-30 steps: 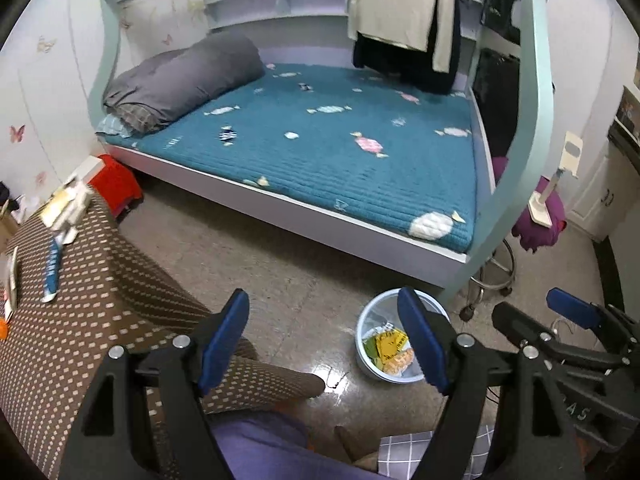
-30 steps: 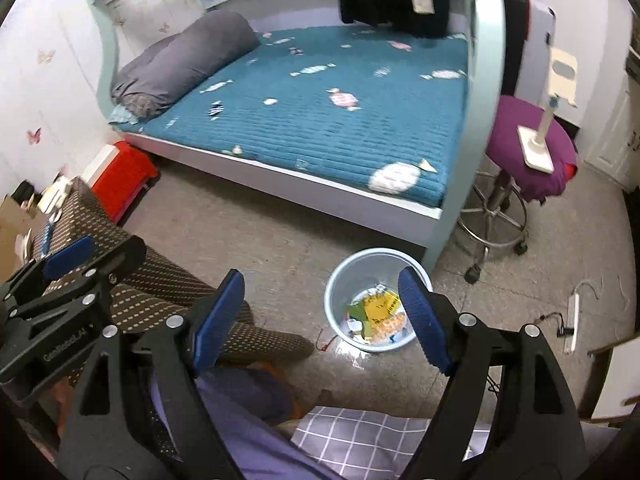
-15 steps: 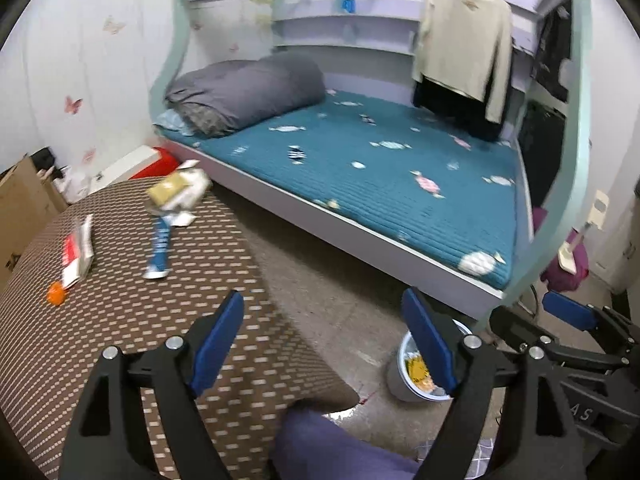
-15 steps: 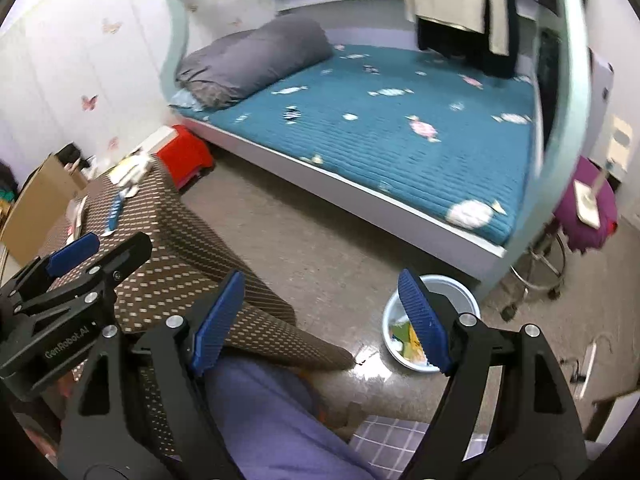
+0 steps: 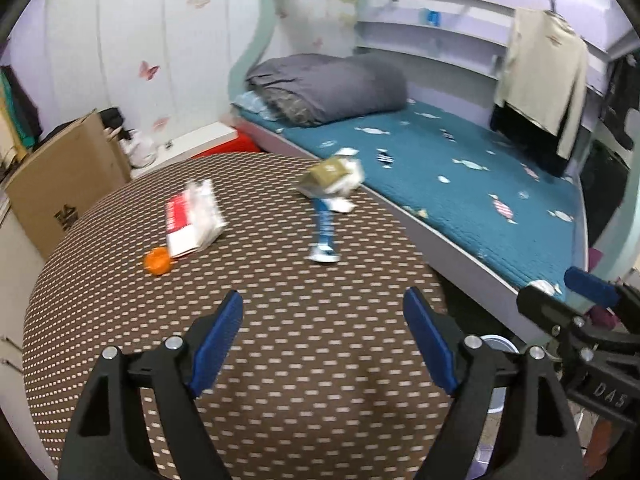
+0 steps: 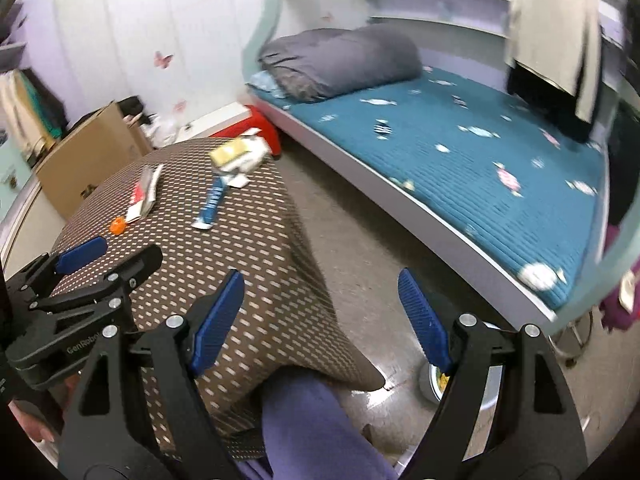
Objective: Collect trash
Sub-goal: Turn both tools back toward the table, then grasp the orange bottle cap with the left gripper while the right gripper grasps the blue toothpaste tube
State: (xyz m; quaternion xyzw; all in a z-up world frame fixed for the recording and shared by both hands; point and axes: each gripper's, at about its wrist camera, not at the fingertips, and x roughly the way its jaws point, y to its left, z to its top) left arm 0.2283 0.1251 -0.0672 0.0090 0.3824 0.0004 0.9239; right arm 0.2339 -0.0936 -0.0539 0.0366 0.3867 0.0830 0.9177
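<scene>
Trash lies on a round table with a brown dotted cloth: a red-and-white packet, an orange cap, a blue tube and an olive-and-white carton. The same packet, cap, tube and carton show in the right wrist view. My left gripper is open and empty above the near part of the table. My right gripper is open and empty over the table's right edge. The pale blue bin stands on the floor, mostly hidden.
A bed with a teal cover and grey bedding lies beyond the table. A cardboard box stands to the left, a red box by the bed. A purple stool is at the right. My leg is below.
Both grippers have swung up and left, from over the bin on the floor to over the table. The trash on the table now sits in front of the left gripper. Both stay open.
</scene>
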